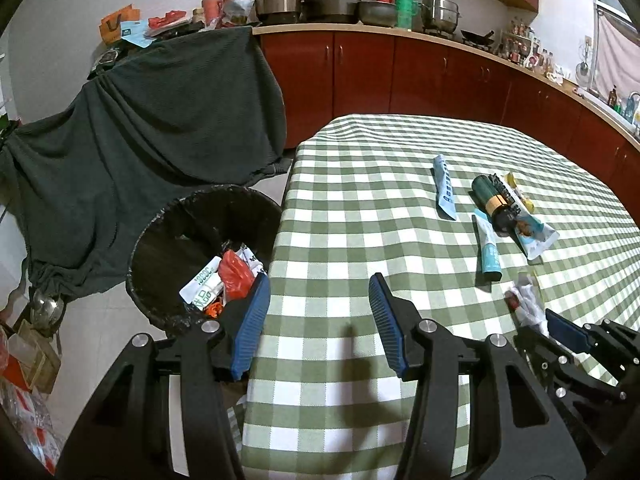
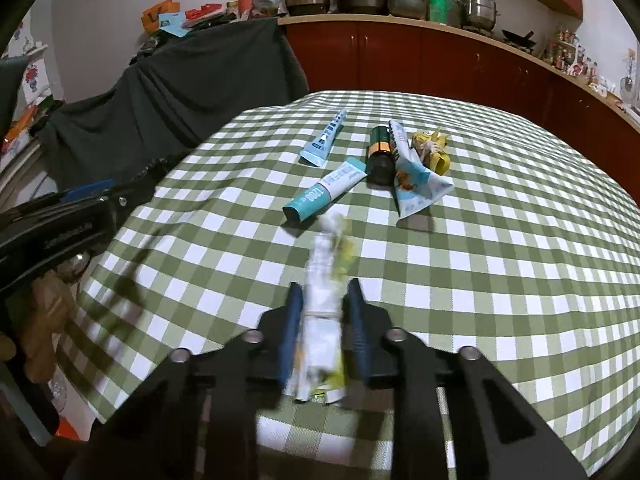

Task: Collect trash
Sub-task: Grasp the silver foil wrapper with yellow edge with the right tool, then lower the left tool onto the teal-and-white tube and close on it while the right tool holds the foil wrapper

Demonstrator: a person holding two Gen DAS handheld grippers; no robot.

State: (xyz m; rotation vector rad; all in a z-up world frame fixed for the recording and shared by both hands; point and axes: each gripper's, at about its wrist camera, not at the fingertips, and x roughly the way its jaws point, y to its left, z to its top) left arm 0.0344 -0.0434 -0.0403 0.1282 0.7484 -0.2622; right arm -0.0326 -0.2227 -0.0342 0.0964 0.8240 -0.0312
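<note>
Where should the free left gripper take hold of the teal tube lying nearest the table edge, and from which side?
Grip the teal tube across its flat middle from above, fingers straddling its narrow width. It lies flat and clear on the checked cloth; its far end nears the dark can. The left gripper is open; the right gripper holds a crumpled wrapper.

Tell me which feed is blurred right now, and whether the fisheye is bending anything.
Right wrist view: the crumpled wrapper clamped in the right gripper is motion-smeared, and the near tablecloth is soft; the far tubes stay sharp. Left wrist view: crisp throughout, left gripper open beside the trash bin. Both views: the counter edge bows and the corners are dark.
</note>
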